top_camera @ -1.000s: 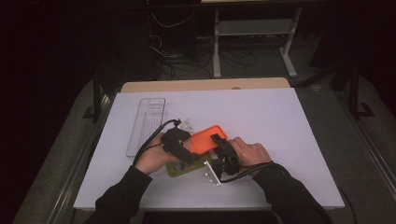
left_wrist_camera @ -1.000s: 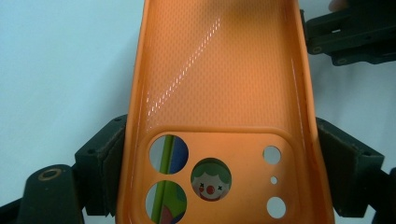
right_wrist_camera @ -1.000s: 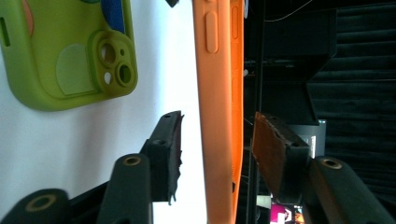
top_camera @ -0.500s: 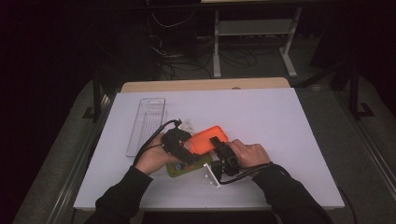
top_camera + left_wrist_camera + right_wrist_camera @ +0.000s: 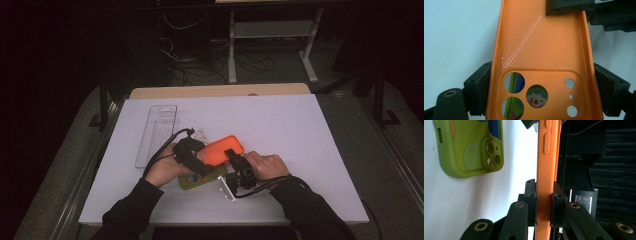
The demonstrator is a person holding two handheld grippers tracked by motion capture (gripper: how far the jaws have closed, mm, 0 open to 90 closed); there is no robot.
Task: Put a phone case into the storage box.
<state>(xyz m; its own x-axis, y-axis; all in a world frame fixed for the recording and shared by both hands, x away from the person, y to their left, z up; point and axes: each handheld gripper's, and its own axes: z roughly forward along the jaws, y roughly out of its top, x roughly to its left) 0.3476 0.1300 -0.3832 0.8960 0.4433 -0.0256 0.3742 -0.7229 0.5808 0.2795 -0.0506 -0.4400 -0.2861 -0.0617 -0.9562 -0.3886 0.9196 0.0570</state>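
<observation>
My left gripper (image 5: 544, 100) clamps the orange phone case (image 5: 541, 50) across its width; my right gripper (image 5: 544, 202), jaws just closing, pinches its edge.

table (image 5: 310, 145) bare at right, clear tray (image 5: 156, 134) perhaps blocking left

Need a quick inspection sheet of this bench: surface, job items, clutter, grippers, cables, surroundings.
Surface: white table top, wooden strip along its far edge.
Job's things: orange phone case held off the table, inside facing the left gripper view; green phone case lying on the table below it.
Clutter: clear plastic tray at the left; small clear piece beside it.
Grippers: left gripper straddles the orange case's camera end, pads on both long edges; right gripper has just been closing and is shut on the case's side edge.
Cables: black cable from the left gripper; another at the right wrist.
Surroundings: dark room, a white stand and floor wiring behind.
</observation>
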